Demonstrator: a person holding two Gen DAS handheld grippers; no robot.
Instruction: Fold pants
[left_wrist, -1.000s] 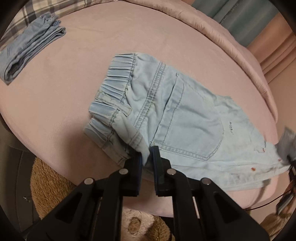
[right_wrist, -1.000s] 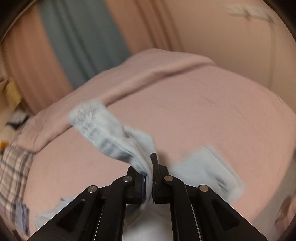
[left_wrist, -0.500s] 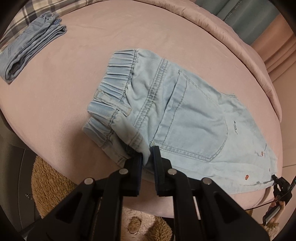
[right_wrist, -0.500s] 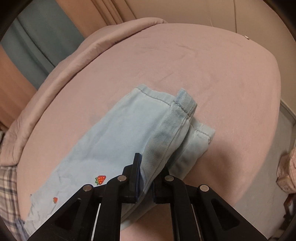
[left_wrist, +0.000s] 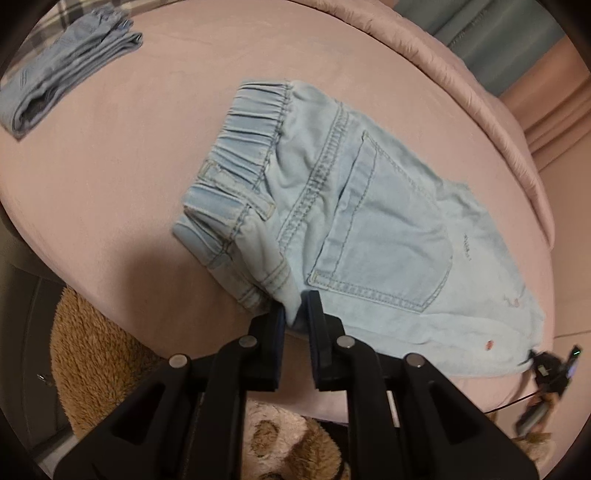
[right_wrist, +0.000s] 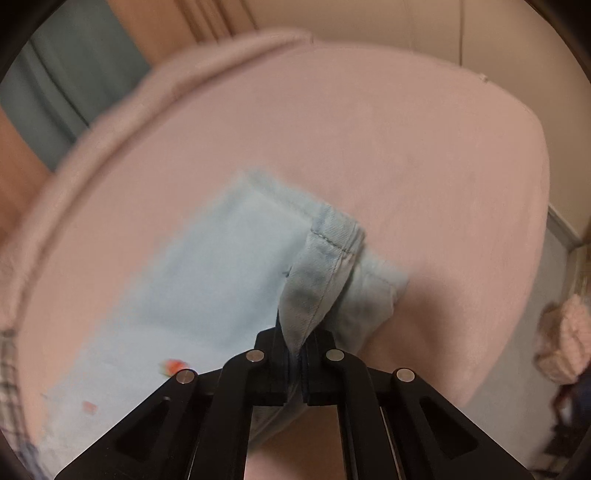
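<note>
Nearest in the left wrist view, under the black two-finger left gripper, a shaggy brown-and-cream plush rug lies on the floor below the bed's edge. The left gripper reaches in from the bed's near edge, its jaws drawn narrow and pinching a fold of fabric at the waist corner of the light blue denim pants. In the right wrist view the black two-finger right gripper also comes in low from the bed's edge, jaws nearly together and clamped on a raised hem cuff of the pants, which peaks up in a tent above the fingertips.

The pants lie spread across the pink, soft-napped bed cover, back side up: a gathered elastic waistband, a belt loop, double-stitched seams and a patch pocket show, with small red marks near the leg end. That leg end reaches close to the right gripper, seen small and blurred at the frame's lower right.

Farther off, well apart from the pants, a folded darker blue garment rests on the cover beside a plaid cloth. Beyond the rolled pink edge of bedding hang a grey-green curtain and peach drapes. The right view is motion-blurred; a fuzzy pink object sits at its right edge.
</note>
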